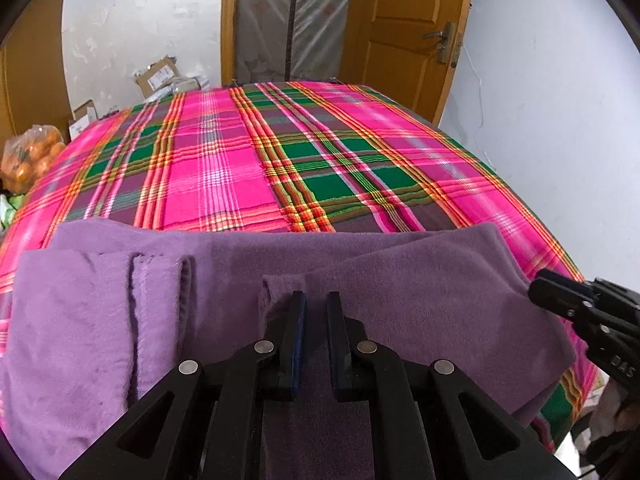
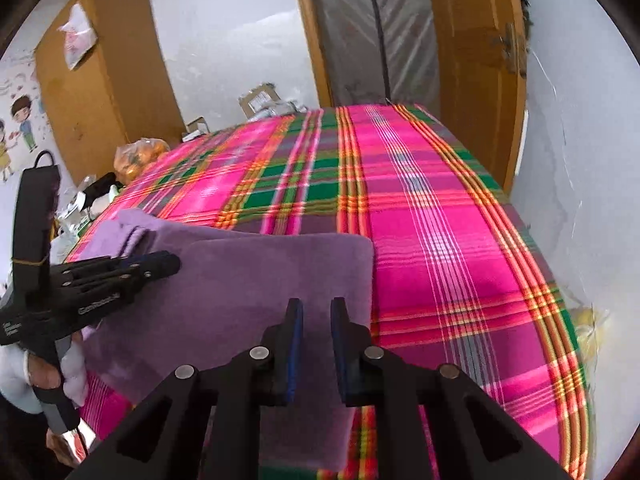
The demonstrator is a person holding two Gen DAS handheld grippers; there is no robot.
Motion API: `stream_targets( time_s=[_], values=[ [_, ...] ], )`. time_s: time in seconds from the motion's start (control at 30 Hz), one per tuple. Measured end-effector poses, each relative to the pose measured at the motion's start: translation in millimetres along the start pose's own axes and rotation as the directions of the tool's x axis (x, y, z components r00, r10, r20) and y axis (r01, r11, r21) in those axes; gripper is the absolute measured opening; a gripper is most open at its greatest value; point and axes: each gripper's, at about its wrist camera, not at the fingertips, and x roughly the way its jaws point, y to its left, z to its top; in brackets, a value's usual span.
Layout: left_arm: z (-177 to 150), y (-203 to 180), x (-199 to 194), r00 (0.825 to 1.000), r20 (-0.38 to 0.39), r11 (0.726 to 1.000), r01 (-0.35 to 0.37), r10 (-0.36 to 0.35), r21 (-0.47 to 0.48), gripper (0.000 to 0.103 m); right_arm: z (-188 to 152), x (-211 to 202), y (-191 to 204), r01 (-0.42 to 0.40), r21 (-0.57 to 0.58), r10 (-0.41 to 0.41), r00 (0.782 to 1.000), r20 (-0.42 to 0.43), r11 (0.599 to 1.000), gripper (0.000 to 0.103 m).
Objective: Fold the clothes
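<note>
Plaid bed (image 1: 248, 168), purple fleece garment (image 1: 420, 280) folded at its near edge.
Left claw (image 1: 316, 300) and right claw (image 2: 316, 306) hover over it, each slightly parted, gripping nothing.

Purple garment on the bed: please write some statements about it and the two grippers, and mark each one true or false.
1. The purple garment lies on a plaid bedcover. True.
2. The left gripper is clamped shut on the cloth. False: its jaws stand apart above the cloth.
3. The right gripper is open. True.
4. The garment is green. False: it is purple.
5. The wooden door stands behind the bed. True.
</note>
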Motion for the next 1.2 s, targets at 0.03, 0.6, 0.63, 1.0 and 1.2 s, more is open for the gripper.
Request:
stream_targets(
  time_s=[0.03,0.6,0.63,1.0,1.2],
  values=[
    [-1,-1,-3,1.0,0.004,1.0,-0.004,0.004,0.001,0.01,-2,1,2,-0.001,-0.009,0.001,1.0,-0.007,1.0,0.014],
    [-15,-4,-9,1.0,0.019,0.999,-0.025,0.024,0.033,0.01,-14,14,6,0.028,-0.034,-0.028,1.0,-0.001,0.999,0.015],
    [-15,-5,-9,0.999,0.02,0.999,-0.026,0.025,0.035,0.01,-14,14,5,0.023,-0.033,-0.023,1.0,0.004,0.999,0.015],
    [-15,-6,-9,0.999,0.019,0.999,-0.028,0.027,0.035,0.01,-17,11,-1,-0.003,-0.022,0.003,1.0,0.028,1.0,0.015],
    [-16,-5,-13,0.999,0.014,0.999,-0.031,0.031,0.027,0.01,-17,1,2,0.0,-0.033,0.001,0.999,0.049,0.999,0.015]
  ],
)
